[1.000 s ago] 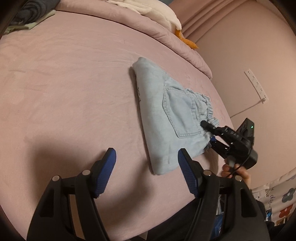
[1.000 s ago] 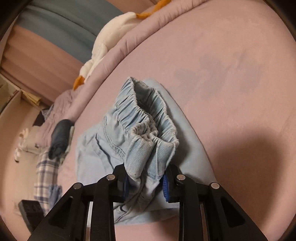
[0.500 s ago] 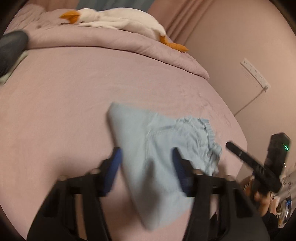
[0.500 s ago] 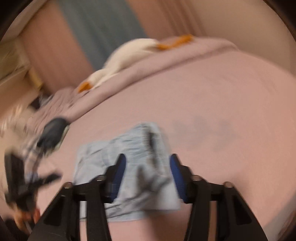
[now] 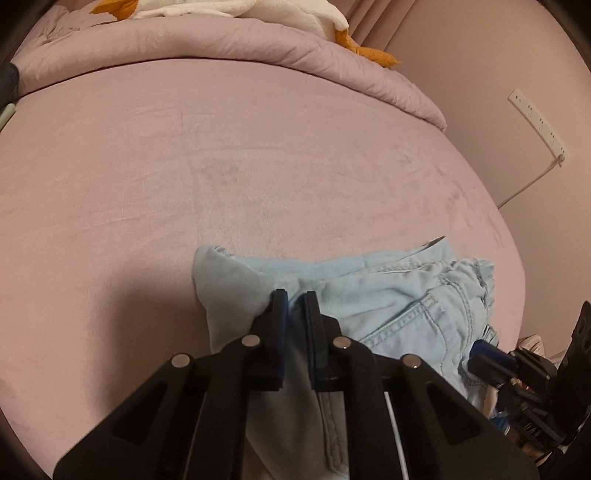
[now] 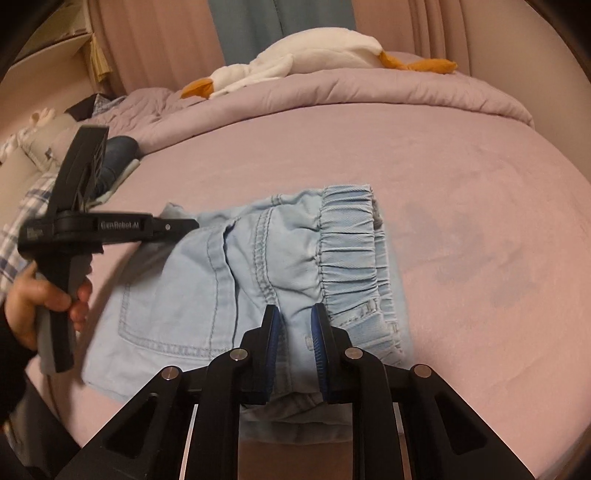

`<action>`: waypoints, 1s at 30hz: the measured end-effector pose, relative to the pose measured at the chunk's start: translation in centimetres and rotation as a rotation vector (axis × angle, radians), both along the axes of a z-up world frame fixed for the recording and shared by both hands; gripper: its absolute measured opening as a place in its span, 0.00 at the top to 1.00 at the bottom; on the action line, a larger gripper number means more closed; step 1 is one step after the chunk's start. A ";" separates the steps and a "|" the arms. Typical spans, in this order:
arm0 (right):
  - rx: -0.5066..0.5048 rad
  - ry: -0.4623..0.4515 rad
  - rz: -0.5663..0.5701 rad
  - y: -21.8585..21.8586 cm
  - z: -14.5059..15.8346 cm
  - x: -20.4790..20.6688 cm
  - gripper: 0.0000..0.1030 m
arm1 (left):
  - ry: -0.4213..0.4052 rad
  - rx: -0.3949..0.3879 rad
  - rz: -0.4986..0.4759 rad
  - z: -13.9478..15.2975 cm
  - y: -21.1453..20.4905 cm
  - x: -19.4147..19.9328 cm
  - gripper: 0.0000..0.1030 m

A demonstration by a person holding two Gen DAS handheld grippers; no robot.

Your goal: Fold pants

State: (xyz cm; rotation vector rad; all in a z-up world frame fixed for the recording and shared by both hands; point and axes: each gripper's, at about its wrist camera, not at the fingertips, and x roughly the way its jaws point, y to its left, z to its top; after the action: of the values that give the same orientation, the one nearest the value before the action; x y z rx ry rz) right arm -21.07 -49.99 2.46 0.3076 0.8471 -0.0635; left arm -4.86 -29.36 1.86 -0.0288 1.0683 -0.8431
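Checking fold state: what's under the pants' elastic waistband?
Under the waistband, more light denim of the pants shows, lying on the pink bed. Deeper layers are covered.

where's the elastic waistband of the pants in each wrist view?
Left wrist: waistband at right edge of the pants, right of centre, bunched.
Right wrist: waistband at centre, ruffled band above the right gripper.
Shared landmark: white goose plush on the duvet behind.
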 end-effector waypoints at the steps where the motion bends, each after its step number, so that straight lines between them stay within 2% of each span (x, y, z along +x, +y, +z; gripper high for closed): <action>1: 0.030 -0.022 0.001 -0.3 0.7 -0.1 0.81 | 0.000 -0.013 0.006 0.3 0.5 -0.2 0.92; 3: 0.060 -0.075 0.013 -0.1 2.1 0.0 0.81 | -0.007 -0.042 0.001 1.2 1.2 -1.1 0.89; 6: 0.037 -0.098 0.039 0.6 3.1 1.6 0.81 | -0.030 -0.078 -0.048 2.3 1.3 -4.0 0.88; 8: 0.003 -0.086 0.050 1.3 3.2 3.1 0.81 | -0.030 -0.062 -0.075 2.0 1.3 -5.7 0.88; 9: -0.010 -0.085 0.061 1.8 3.2 3.9 0.81 | -0.004 -0.029 -0.091 1.1 1.0 -6.3 0.88; 11: -0.044 -0.027 0.063 2.4 1.9 5.7 0.81 | 0.062 -0.009 -0.112 -0.9 1.2 -7.2 0.92; 14: -0.044 0.069 0.013 2.4 -1.1 7.0 0.82 | 0.076 -0.063 -0.109 -1.3 2.4 -8.0 0.92; 17: -0.006 0.054 -0.004 1.9 -0.9 6.6 0.84 | 0.117 -0.092 -0.106 -0.9 3.7 -8.9 0.89; 20: 0.029 0.048 -0.030 1.6 0.4 5.8 0.83 | 0.096 -0.108 -0.121 -0.6 5.4 -11.2 0.88; 23: 0.024 -0.030 0.019 3.1 1.9 4.0 0.83 | 0.139 -0.131 -0.135 -1.7 6.7 -12.8 0.89; 24: 0.035 -0.027 0.045 3.7 1.7 3.6 0.83 | 0.129 -0.141 -0.130 -2.0 6.7 -13.1 0.89; 25: 0.041 -0.004 0.073 4.2 1.0 3.7 0.83 | 0.119 -0.148 -0.127 -2.1 6.9 -13.3 0.89; 27: -0.016 0.113 0.104 5.5 -1.8 4.5 0.83 | 0.146 -0.159 -0.117 -2.3 7.0 -13.1 0.89; 28: -0.037 0.114 0.102 5.9 -2.2 4.6 0.83 | 0.155 -0.163 -0.119 -2.2 7.1 -12.9 0.89; 30: -0.041 0.125 0.079 6.0 -1.2 4.8 0.83 | 0.149 -0.161 -0.131 -2.2 7.8 -13.3 0.89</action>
State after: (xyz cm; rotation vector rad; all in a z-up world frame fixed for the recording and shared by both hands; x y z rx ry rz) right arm -16.27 -44.00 1.23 0.2332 0.9800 -0.0261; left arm -18.11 -21.57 -0.39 -0.1609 1.1485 -1.0569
